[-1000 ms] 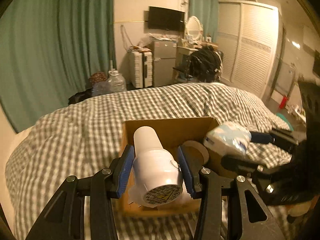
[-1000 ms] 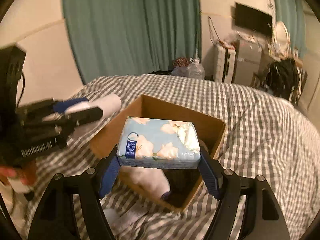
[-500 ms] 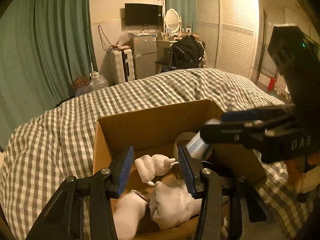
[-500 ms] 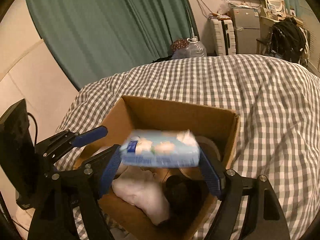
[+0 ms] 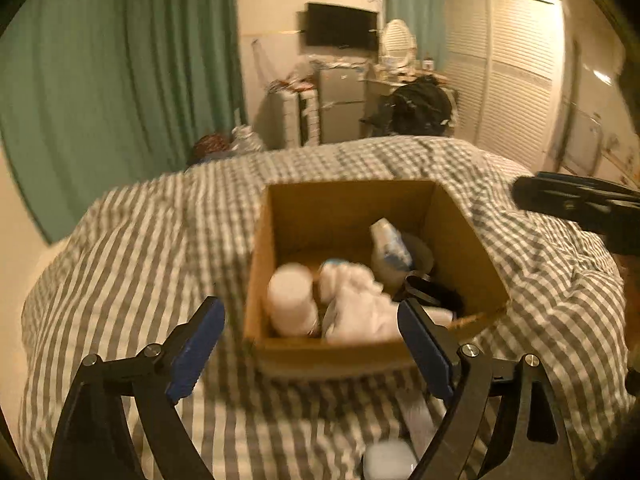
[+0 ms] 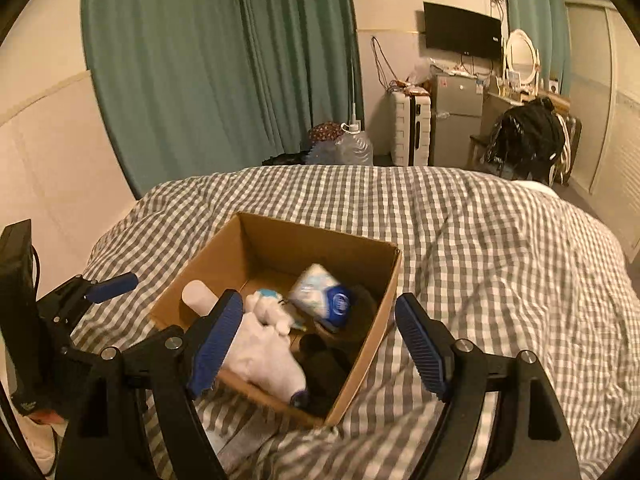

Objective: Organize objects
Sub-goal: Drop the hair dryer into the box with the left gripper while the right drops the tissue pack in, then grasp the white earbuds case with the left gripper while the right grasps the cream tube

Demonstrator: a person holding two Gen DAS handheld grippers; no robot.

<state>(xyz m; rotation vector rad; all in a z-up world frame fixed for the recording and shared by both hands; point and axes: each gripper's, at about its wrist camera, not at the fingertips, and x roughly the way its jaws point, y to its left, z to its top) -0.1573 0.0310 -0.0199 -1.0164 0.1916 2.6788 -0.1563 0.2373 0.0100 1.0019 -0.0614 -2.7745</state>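
A bed under a grey-and-white checked quilt [image 6: 480, 240] fills the foreground. Behind it hang green curtains [image 6: 224, 64]. A television [image 6: 462, 31] is mounted on the far wall above a small grey fridge [image 6: 458, 120], with a white suitcase [image 6: 410, 128] just beside the fridge.

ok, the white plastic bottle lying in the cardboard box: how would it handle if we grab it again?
The white plastic bottle looks smooth and round, so probably slippery and apt to roll. It lies wedged between the cardboard box wall and a white plush toy, so likely awkward to reach.
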